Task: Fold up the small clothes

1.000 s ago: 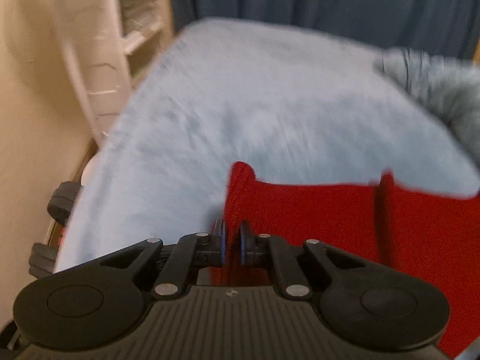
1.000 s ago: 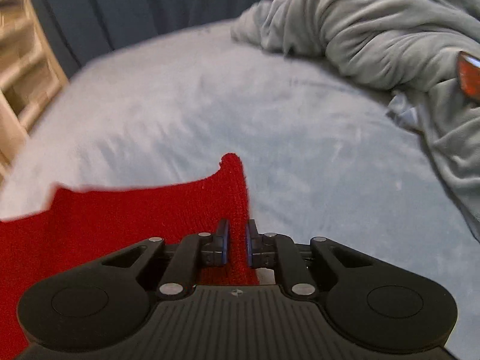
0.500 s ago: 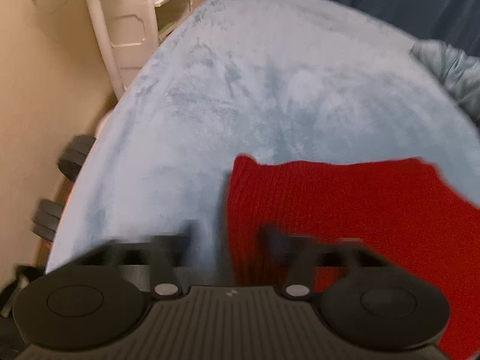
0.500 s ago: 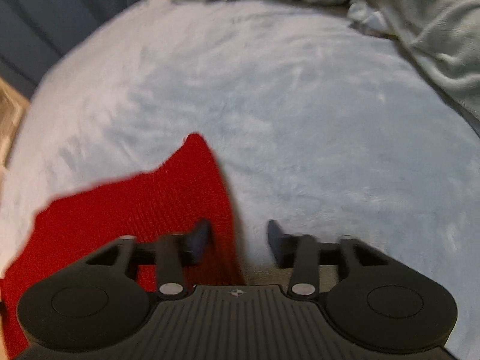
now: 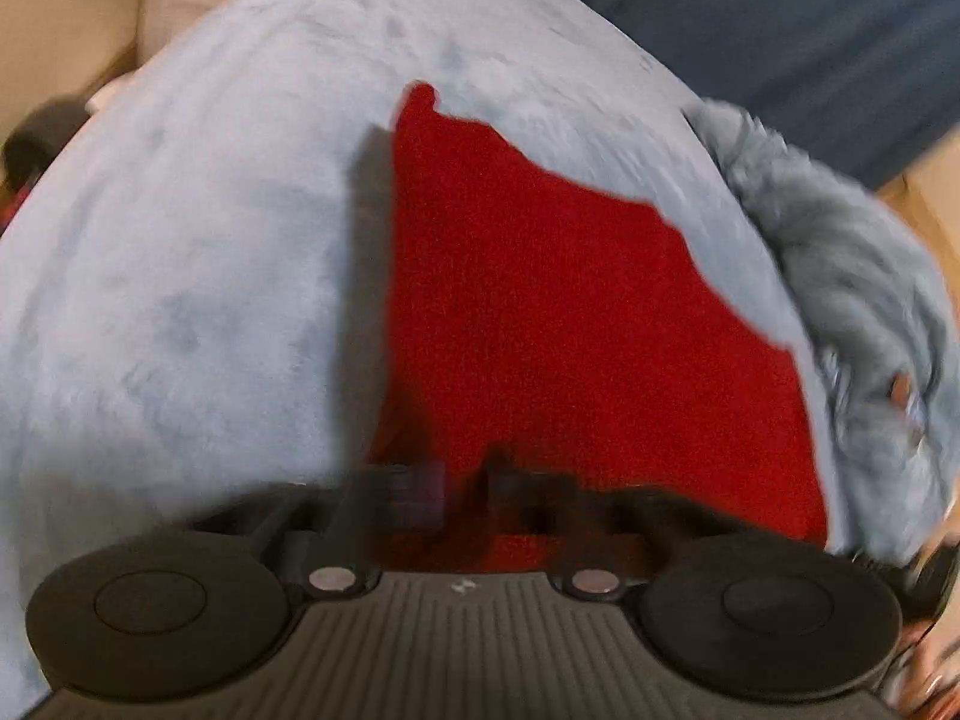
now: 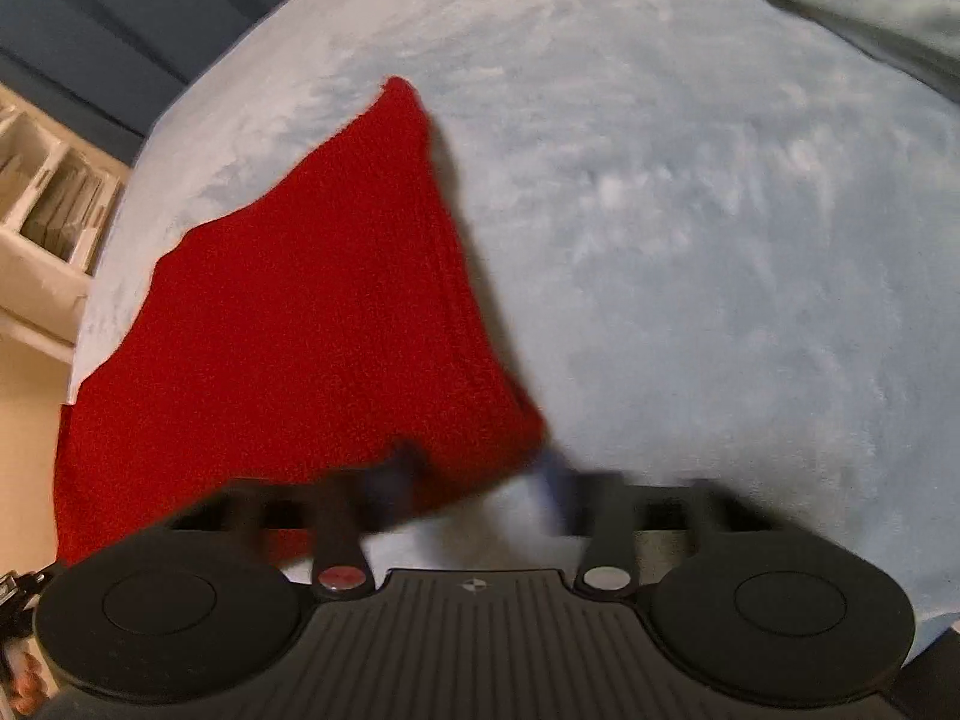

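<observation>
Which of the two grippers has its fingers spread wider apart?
The right gripper: a wide gap, showing blue blanket, separates its fingers beside the red knit cloth. The left gripper shows only a narrow gap.

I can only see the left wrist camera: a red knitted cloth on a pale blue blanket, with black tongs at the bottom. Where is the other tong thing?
Observer: The right gripper is at the opposite side edge of the red cloth, with its jaws wide apart and holding nothing.
Operator: Is it touching the cloth?
Observer: One finger overlaps the cloth's near corner, and the other is over the bare blue blanket. It is too blurred to tell whether there is contact.
Operator: Anything else over there?
Observer: A white shelf unit with open compartments stands past the blanket's edge, at the left of the right wrist view.
</observation>
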`<action>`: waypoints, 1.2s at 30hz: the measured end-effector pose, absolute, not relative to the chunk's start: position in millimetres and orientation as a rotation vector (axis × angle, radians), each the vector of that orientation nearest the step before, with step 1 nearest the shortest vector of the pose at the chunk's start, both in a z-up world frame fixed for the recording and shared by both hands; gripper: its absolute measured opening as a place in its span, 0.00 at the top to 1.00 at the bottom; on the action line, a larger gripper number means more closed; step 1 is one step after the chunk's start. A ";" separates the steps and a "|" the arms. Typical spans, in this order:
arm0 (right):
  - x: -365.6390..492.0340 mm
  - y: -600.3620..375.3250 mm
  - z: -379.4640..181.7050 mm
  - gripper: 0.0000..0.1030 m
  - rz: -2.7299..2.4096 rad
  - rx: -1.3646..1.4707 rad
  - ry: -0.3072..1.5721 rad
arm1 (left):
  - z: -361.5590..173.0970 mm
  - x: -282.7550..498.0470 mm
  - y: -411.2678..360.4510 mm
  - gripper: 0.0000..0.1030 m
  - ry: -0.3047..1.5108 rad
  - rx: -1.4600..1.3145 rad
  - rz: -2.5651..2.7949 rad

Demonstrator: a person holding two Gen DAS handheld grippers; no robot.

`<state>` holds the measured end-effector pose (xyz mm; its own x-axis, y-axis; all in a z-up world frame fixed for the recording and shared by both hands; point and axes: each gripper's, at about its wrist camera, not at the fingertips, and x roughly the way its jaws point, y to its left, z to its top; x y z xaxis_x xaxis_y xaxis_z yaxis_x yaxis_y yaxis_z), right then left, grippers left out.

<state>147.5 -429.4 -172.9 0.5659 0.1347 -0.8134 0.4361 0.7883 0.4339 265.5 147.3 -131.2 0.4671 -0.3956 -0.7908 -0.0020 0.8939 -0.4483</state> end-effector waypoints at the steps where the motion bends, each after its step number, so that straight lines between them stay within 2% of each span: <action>1: 147.7 -426.8 -163.5 0.82 -0.191 0.644 0.964 | -121.1 261.9 149.9 0.87 1.044 -0.409 -0.264; 5: 148.0 -435.3 -133.9 0.84 -0.151 0.611 0.948 | -100.3 243.7 158.7 0.87 1.034 -0.294 -0.305; 9: 147.8 -432.1 -176.3 0.84 -0.175 0.559 1.064 | -151.5 245.9 168.4 0.87 1.144 -0.296 -0.225; 12: 146.6 -425.9 -192.5 0.81 -0.190 0.528 1.050 | -160.1 250.7 165.3 0.85 1.120 -0.319 -0.207; 13: 146.1 -428.7 -189.3 0.77 -0.188 0.548 1.047 | -158.1 251.5 164.2 0.81 1.121 -0.318 -0.204; 14: 145.5 -432.5 -185.4 0.75 -0.185 0.562 1.049 | -153.7 250.0 163.6 0.72 1.113 -0.297 -0.198; 15: 144.8 -436.8 -180.3 0.67 -0.190 0.565 1.051 | -147.7 246.4 163.1 0.57 1.093 -0.264 -0.179; 16: 142.4 -439.8 -174.8 0.56 -0.208 0.554 1.052 | -142.0 244.7 162.4 0.50 1.078 -0.232 -0.161; 17: 139.5 -441.2 -165.3 0.54 -0.240 0.532 1.041 | -134.6 241.1 160.2 0.45 1.052 -0.198 -0.143; 20: 128.4 -432.5 -139.6 0.53 -0.275 0.449 0.914 | -115.2 229.3 154.6 0.38 0.983 -0.193 -0.134; 21: 128.2 -425.2 -132.9 0.57 -0.235 0.417 0.870 | -109.8 227.9 148.5 0.34 0.960 -0.209 -0.146; 22: 130.5 -417.3 -128.5 0.71 -0.182 0.399 0.846 | -106.3 228.1 140.6 0.33 0.941 -0.223 -0.162; 24: 143.6 -396.1 -128.2 0.83 -0.063 0.371 0.836 | -106.8 235.2 113.6 0.29 0.926 -0.222 -0.218; 27: 166.7 -380.1 -151.2 0.84 -0.064 0.329 0.882 | -126.3 248.1 79.5 0.28 0.960 -0.140 -0.239; 29: 175.1 -391.0 -175.3 0.89 -0.148 0.321 0.940 | -145.0 250.5 76.2 0.28 0.990 -0.080 -0.198; 30: 172.9 -401.7 -183.0 1.00 -0.162 0.348 0.945 | -150.1 249.7 82.4 0.28 0.996 -0.082 -0.189; 34: 147.1 -432.4 -179.0 1.00 -0.163 0.454 0.913 | -139.1 236.0 111.0 0.28 0.975 -0.141 -0.199; 36: 134.0 -431.8 -168.5 0.98 -0.143 0.444 0.916 | -129.5 226.2 116.7 0.17 0.967 -0.088 -0.129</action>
<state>134.0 -431.8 -168.5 0.6070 0.0673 -0.7918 0.3048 0.9005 0.3102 226.2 116.7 -129.5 0.5611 -0.1487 -0.8143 0.0705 0.9887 -0.1320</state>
